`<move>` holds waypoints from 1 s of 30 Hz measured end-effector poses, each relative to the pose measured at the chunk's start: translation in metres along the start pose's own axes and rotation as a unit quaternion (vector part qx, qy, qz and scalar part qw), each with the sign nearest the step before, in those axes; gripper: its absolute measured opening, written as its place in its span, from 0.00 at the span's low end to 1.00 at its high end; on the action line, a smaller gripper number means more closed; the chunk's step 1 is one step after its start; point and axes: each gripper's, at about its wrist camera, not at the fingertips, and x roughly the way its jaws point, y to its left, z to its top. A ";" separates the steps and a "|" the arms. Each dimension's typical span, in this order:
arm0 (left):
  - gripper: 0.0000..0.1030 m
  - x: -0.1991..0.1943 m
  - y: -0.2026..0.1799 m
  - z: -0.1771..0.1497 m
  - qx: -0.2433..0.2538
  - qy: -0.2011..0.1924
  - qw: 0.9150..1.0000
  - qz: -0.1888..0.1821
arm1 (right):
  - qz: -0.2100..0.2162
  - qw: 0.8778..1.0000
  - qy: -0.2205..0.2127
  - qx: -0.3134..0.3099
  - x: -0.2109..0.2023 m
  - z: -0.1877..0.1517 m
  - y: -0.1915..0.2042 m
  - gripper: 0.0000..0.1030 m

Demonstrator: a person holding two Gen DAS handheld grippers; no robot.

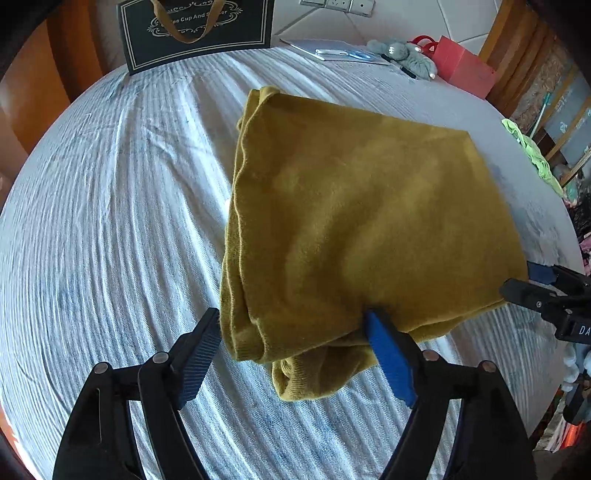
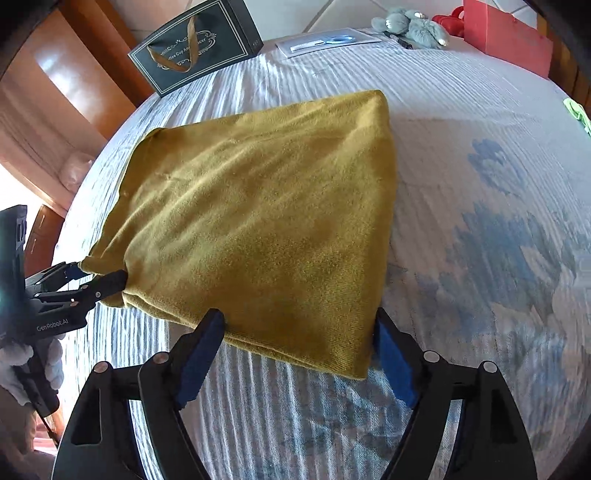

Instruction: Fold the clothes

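I've got the mustard garment (image 1: 354, 221) mid-table, near hem lifted for a fold, left gripper (image 1: 291, 332) and right gripper (image 2: 299, 332) each wide around a corner, grip uncertain.

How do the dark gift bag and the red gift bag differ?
The dark gift bag shows gold print and a tan ribbon handle; the red gift bag looks plain with red handles. The dark gift bag sits far left, the red gift bag far right by the grey plush toy. Both are at the far edge of the table.
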 end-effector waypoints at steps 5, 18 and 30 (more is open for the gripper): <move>0.78 -0.001 0.000 0.001 -0.016 -0.010 1.000 -0.002 | 0.006 0.999 -0.002 0.049 -0.007 0.000 -0.023 0.38; 0.86 0.000 -0.007 0.005 -0.028 -0.021 0.999 0.020 | 0.035 0.998 0.013 0.047 -0.006 0.008 -0.028 0.45; 0.54 -0.003 0.008 0.012 -0.042 -0.011 0.999 -0.014 | 0.012 0.998 -0.018 0.057 0.005 0.057 -0.052 0.43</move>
